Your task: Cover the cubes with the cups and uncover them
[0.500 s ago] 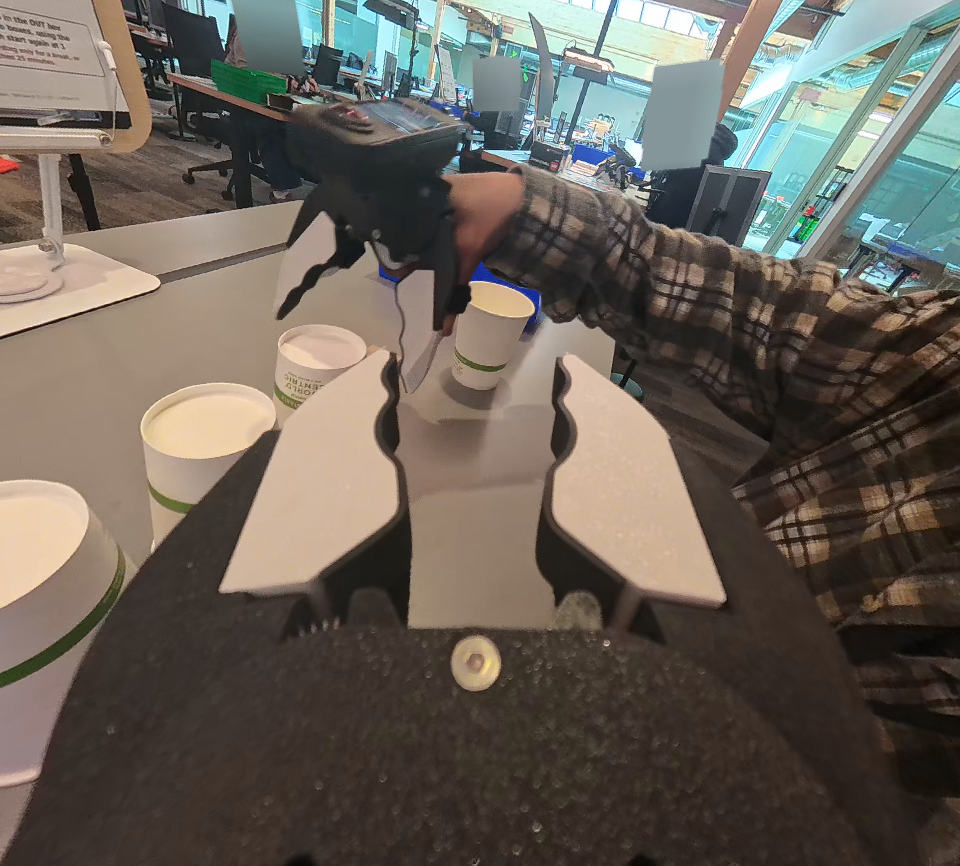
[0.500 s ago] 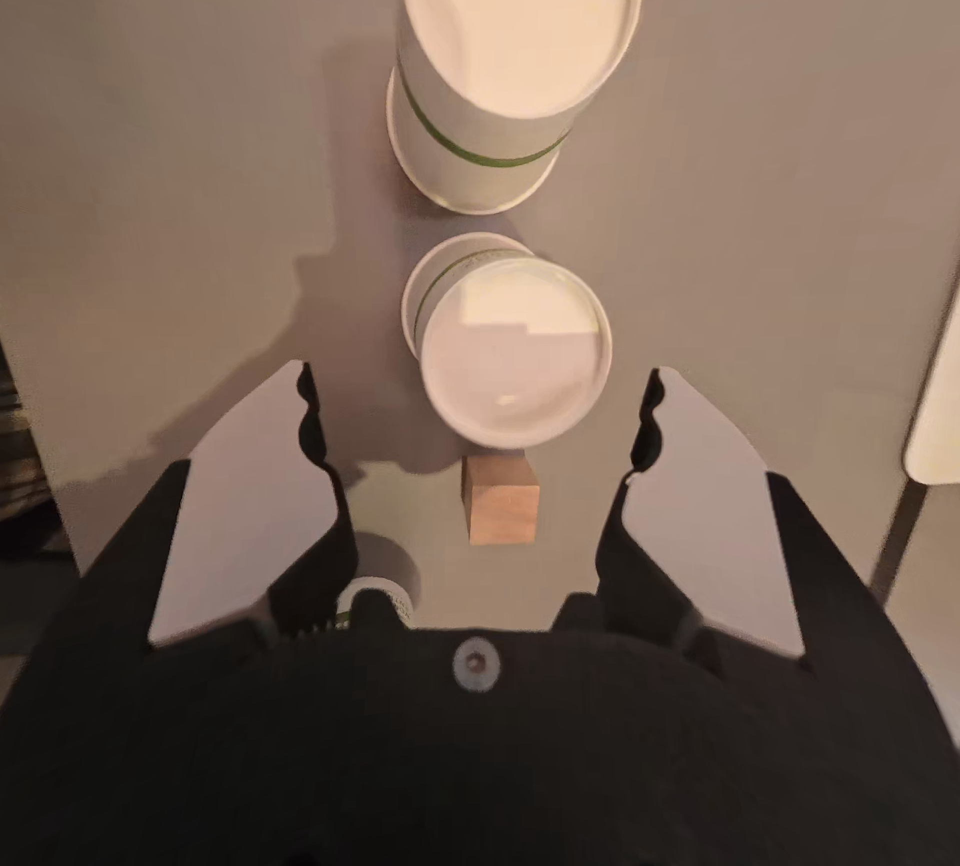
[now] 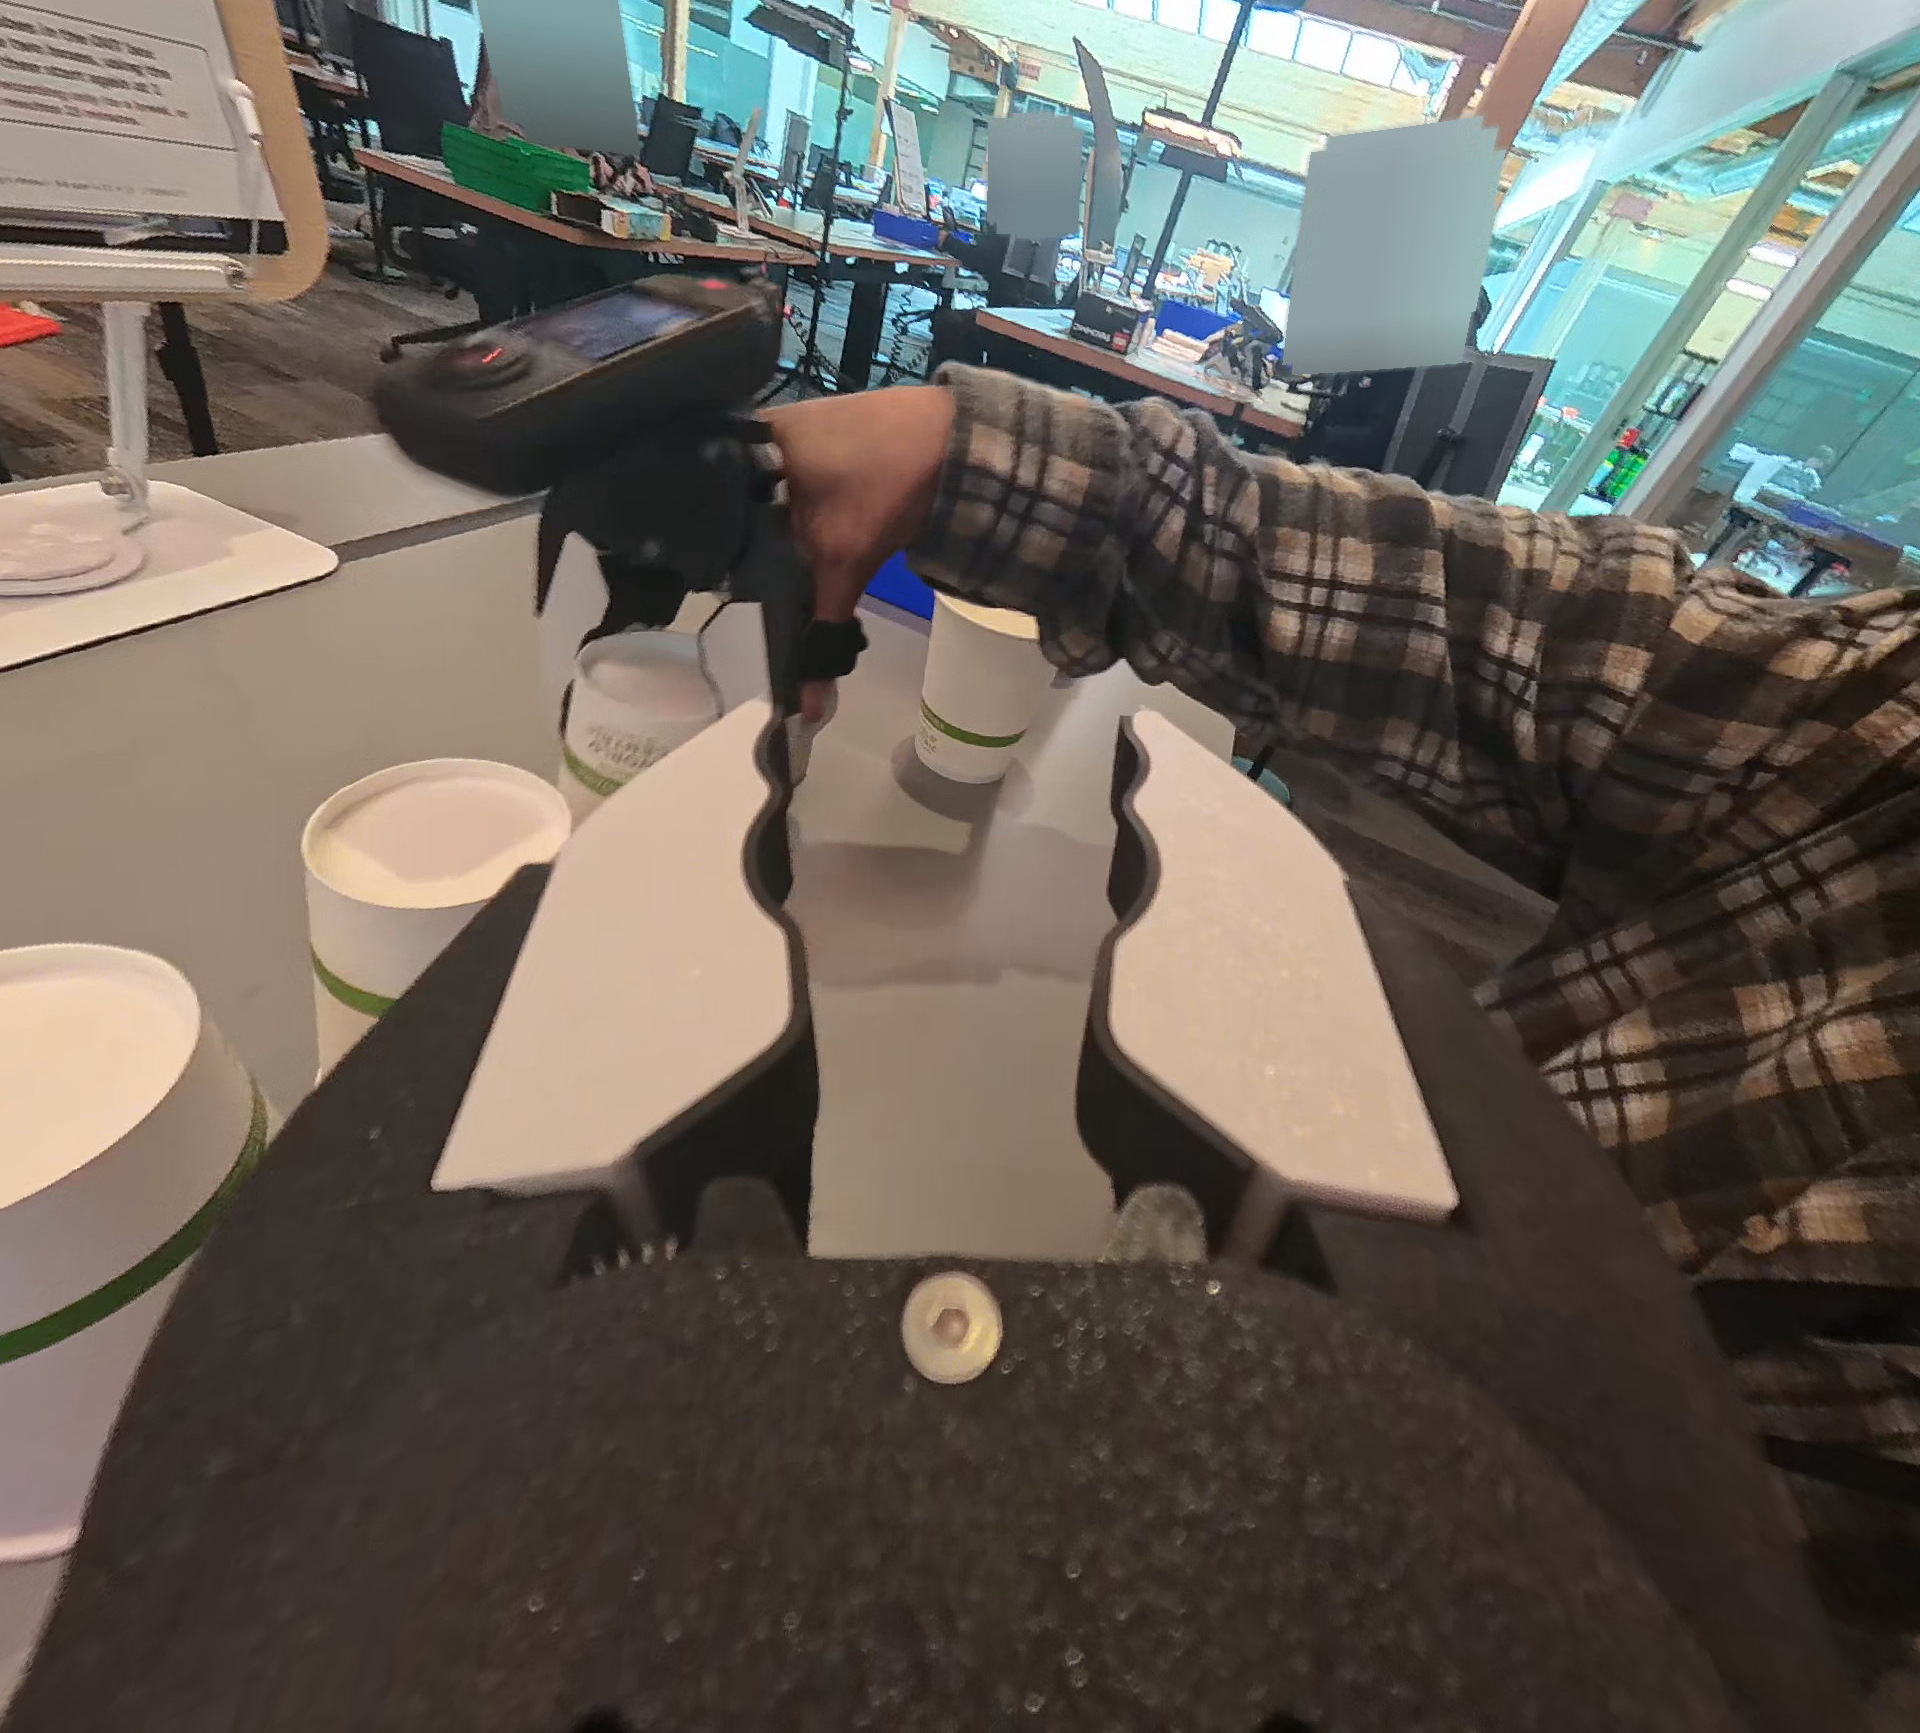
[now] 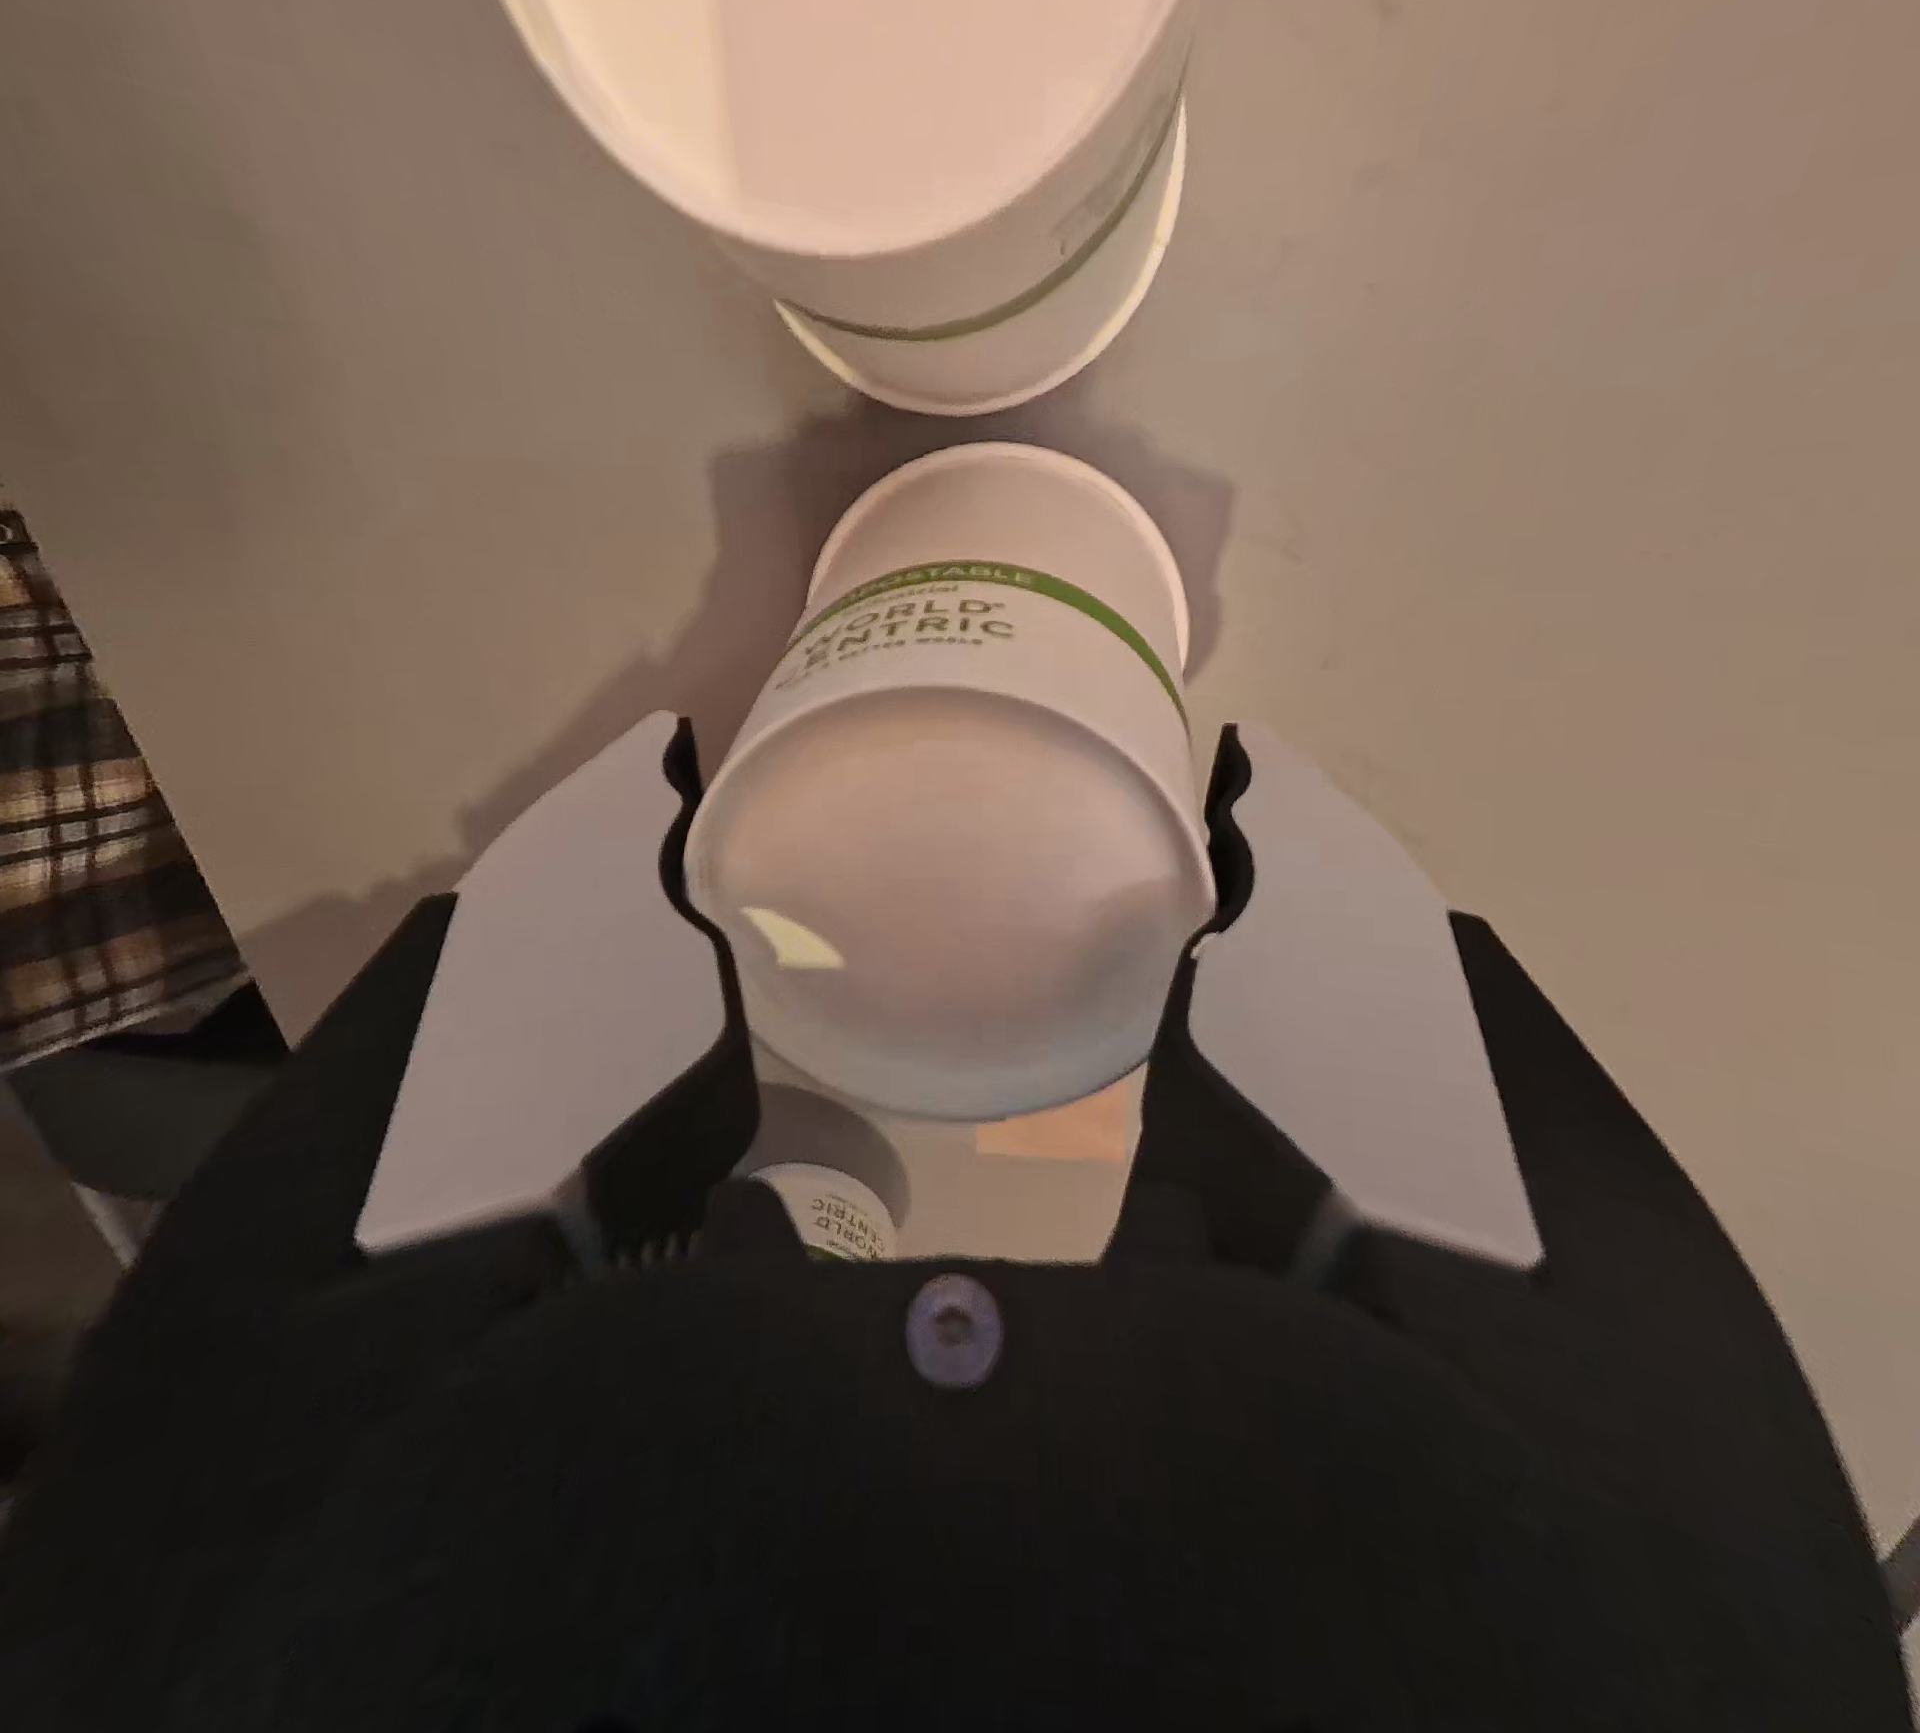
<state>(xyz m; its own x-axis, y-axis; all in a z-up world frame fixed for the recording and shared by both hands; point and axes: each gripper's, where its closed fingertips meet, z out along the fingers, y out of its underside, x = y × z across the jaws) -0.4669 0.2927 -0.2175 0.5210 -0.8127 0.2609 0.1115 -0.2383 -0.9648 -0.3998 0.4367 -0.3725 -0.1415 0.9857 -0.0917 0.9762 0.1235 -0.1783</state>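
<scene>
Your right gripper (image 4: 951, 862) straddled an inverted cup (image 4: 951, 894), apparently touching both sides. A cube (image 4: 1049, 1138) lay bare just nearer than that cup; beyond stood another inverted cup (image 4: 997, 333). Your left gripper (image 3: 951, 810) hung open, empty.

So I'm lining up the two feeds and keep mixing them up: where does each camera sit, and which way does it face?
Left wrist view: on the left gripper, held low and open, facing across the grey table toward the office; shows the plaid sleeve.
Right wrist view: on the right gripper, facing steeply down; fingers flank an upside-down cup.
Shared: that cup, the right gripper, the table.
</scene>
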